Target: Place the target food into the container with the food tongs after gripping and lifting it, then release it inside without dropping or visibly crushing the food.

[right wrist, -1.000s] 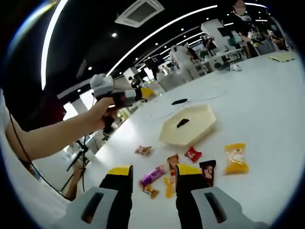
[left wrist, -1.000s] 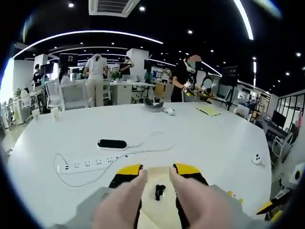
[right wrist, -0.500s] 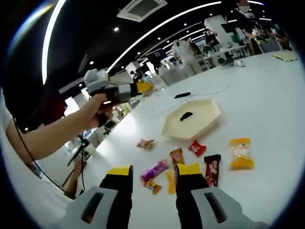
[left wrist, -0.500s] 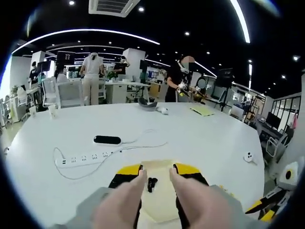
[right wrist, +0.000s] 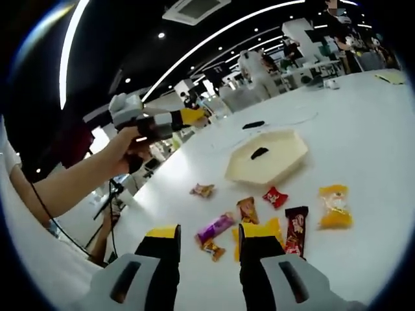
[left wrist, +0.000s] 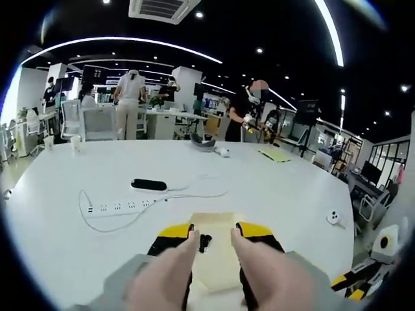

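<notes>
Snacks scattered on white table point(right wrist: 363, 129) just before hexagonal tray point(right wrist: 267, 162): purple bar point(right wrist: 214, 227), orange pack point(right wrist: 247, 210), red pack point(right wrist: 275, 196), dark bar point(right wrist: 296, 227), yellow bag point(right wrist: 336, 205). Target not identifiable. Step judged: approach, nothing gripped. Right gripper point(right wrist: 207, 237) spread, empty, near purple bar. Next: descent, gentle closure. Tray holds one dark item point(right wrist: 259, 153). Left gripper point(left wrist: 214, 232) parted, above tray point(left wrist: 220, 259).

Both views high, oblique — share tray point(left wrist: 217, 256) point(right wrist: 275, 167).
</notes>
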